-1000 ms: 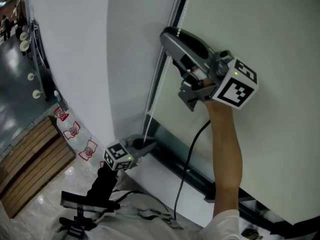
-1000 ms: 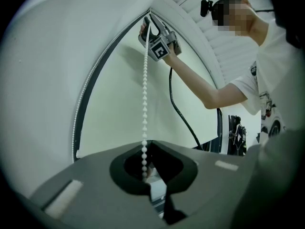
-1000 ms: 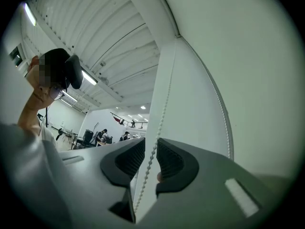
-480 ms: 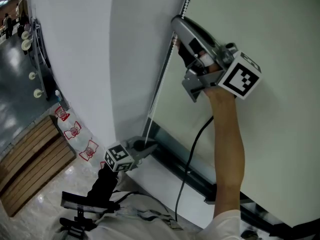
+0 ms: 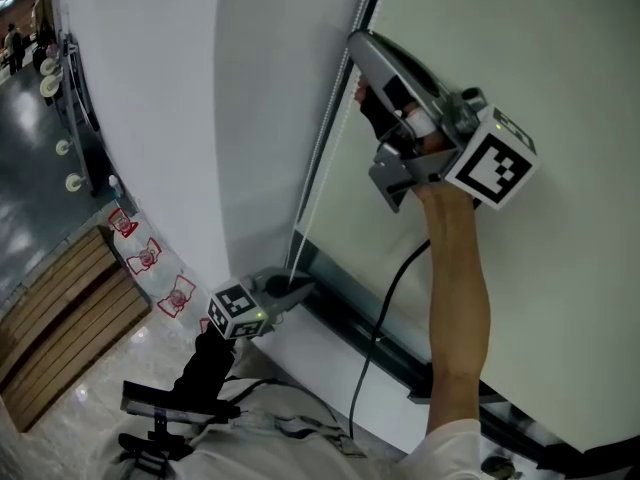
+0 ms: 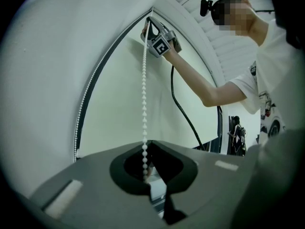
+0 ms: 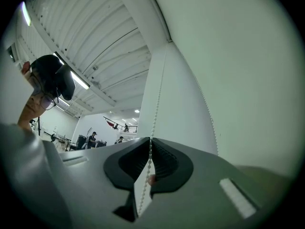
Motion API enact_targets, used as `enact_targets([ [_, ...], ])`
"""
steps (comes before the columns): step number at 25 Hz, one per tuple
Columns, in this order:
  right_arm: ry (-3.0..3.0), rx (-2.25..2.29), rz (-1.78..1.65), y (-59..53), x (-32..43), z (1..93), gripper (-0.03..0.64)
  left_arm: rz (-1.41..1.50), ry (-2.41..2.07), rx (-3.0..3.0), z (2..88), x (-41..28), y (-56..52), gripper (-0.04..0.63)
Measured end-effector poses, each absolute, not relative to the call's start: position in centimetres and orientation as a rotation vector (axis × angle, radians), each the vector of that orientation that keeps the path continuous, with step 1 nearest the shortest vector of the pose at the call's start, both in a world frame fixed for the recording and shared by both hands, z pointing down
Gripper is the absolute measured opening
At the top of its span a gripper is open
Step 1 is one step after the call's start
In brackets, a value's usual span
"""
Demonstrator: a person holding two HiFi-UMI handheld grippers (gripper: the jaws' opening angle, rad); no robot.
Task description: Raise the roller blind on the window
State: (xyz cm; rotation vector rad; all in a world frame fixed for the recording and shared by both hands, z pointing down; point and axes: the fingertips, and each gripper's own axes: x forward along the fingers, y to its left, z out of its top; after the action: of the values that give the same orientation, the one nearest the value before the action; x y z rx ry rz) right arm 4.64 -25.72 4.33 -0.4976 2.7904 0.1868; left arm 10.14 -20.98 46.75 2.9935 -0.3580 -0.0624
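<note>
A white bead chain (image 5: 322,146) hangs beside the pale roller blind (image 5: 540,268), which covers the window. My right gripper (image 5: 353,52) is raised high at the chain. Its jaws have just been closing with the chain (image 7: 157,99) between them, and they now pinch it at the tips (image 7: 150,146). Low down, my left gripper (image 5: 300,289) is shut on the same strand (image 6: 144,94), which runs taut from its jaws (image 6: 146,149) up to the right gripper (image 6: 151,26). A second strand (image 6: 86,99) follows the dark frame edge.
A white wall (image 5: 150,118) curves away left of the window. The dark lower window frame (image 5: 385,346) runs under the blind. A black cable (image 5: 388,293) hangs from the right gripper. Far below at the left lie a wooden platform (image 5: 60,318) and a glossy floor.
The right gripper has shifted slightly up along the chain and its jaws have closed onto it. The left gripper has stayed where it was, still shut on the chain.
</note>
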Motion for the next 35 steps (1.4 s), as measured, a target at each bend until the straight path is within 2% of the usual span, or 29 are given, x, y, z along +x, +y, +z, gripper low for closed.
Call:
enact_targets([
  [21,2.874,-0.604,0.058,-23.4,5.1,16.9,0.012,-0.059,-0.33,3.031,45.9,10.4,-21.0,0.0],
  [35,3.057,-0.659,-0.229,-23.2,4.0,32.0,0.013,-0.068,-0.338,3.026,45.7,10.3,-21.1,0.0],
])
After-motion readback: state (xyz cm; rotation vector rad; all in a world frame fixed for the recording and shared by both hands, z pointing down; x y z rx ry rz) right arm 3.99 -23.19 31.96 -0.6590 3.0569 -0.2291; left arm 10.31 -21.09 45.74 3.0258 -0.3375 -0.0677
